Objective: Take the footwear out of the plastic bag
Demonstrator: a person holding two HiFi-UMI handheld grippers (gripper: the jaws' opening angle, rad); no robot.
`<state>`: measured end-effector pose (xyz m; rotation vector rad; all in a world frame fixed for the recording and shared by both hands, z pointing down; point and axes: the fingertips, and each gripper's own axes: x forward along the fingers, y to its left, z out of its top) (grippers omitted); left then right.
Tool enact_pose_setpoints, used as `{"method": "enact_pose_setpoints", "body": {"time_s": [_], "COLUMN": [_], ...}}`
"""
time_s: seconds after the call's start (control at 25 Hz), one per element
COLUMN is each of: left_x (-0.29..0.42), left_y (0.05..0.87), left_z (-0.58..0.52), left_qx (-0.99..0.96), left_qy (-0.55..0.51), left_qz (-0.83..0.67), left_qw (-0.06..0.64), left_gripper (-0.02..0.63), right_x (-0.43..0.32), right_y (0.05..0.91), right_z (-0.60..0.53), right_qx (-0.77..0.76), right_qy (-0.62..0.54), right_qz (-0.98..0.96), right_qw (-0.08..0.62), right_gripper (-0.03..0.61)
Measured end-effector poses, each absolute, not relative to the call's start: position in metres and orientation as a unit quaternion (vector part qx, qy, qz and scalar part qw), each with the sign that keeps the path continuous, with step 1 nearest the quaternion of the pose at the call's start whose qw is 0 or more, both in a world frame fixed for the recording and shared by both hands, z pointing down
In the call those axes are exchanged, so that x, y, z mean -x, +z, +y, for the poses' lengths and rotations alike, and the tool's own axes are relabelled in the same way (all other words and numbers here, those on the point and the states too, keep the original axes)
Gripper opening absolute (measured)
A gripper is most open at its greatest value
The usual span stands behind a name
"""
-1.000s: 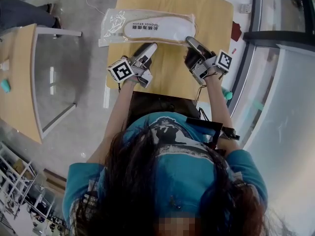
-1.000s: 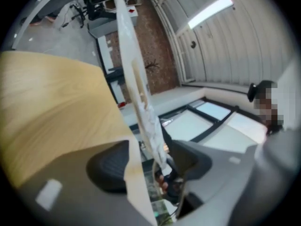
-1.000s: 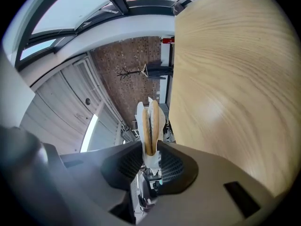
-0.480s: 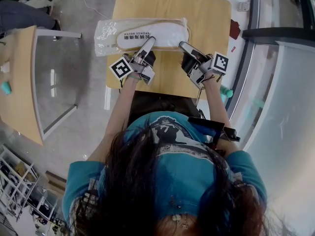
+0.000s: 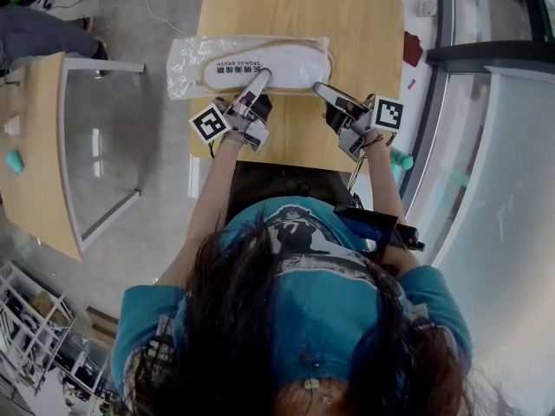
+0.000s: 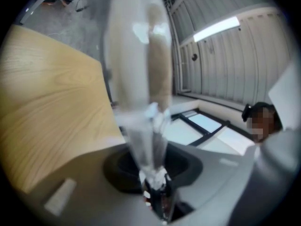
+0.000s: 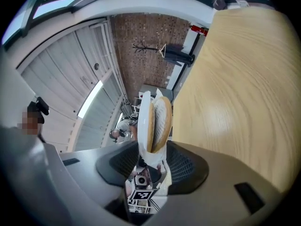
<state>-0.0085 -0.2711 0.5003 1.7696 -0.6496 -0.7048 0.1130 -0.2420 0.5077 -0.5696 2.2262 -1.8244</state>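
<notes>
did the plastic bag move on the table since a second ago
Yes. The plastic bag, with the footwear still inside, has slid across the table toward its near edge, closer to the person.

The footwear (image 5: 286,63) lies inside the plastic bag (image 5: 185,59), which lies across the table (image 5: 347,16), overhanging its left edge.

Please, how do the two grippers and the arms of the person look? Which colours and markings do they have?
The left gripper and the right gripper are grey and black, with long, narrow, silvery jaws. Each carries a white cube with black square markers. The person wears a teal T-shirt with short sleeves; the forearms are uncovered.
</notes>
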Motion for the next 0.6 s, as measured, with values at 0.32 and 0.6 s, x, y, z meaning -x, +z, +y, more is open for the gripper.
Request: {"method": "enact_pose_setpoints", "body": {"time_s": [0.32,0.6], "left_x": [0.028,0.022], "left_y": [0.496,0.490], "left_z": [-0.269,-0.261], "left_qx": [-0.735,-0.736], "left_qy": [-0.325,-0.325], "left_qz": [-0.262,-0.233], "left_qw": [0.535,0.547], "left_gripper": [0.095,0.095], "right_x": [-0.171,-0.135], "right_y": [0.505,0.479], "right_z": [-0.263,-0.262], "right_qx": [0.245,0.175], "right_qy": [-0.580,-0.544], "right_qz": [0.764,0.813], "right_qw": [0.144,0.107], "right_gripper": [0.170,0.242]}}
